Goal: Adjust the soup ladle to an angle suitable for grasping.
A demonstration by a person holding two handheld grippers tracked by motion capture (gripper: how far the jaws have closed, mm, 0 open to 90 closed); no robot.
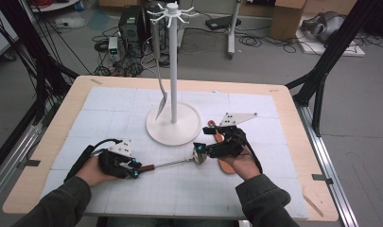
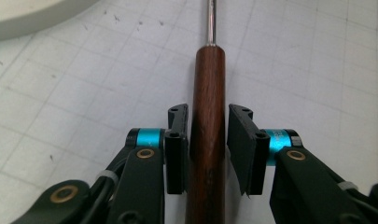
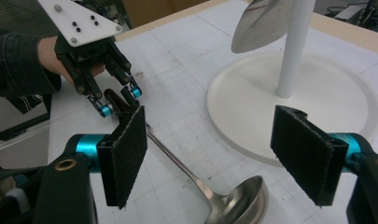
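Left gripper (image 2: 209, 126) straddles ladle's wooden handle (image 2: 208, 121) on table (image 1: 274, 101), released, not pressing; right gripper (image 3: 224, 154) wide open above ladle bowl (image 3: 240, 200) beside white rack base (image 3: 252, 93).

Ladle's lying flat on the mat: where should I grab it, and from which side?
Grip the ladle by its wooden handle, coming in along the mat from the handle's end. The handle is straight and lies flat, with the left tongs already straddling it; the round bowl would slip.
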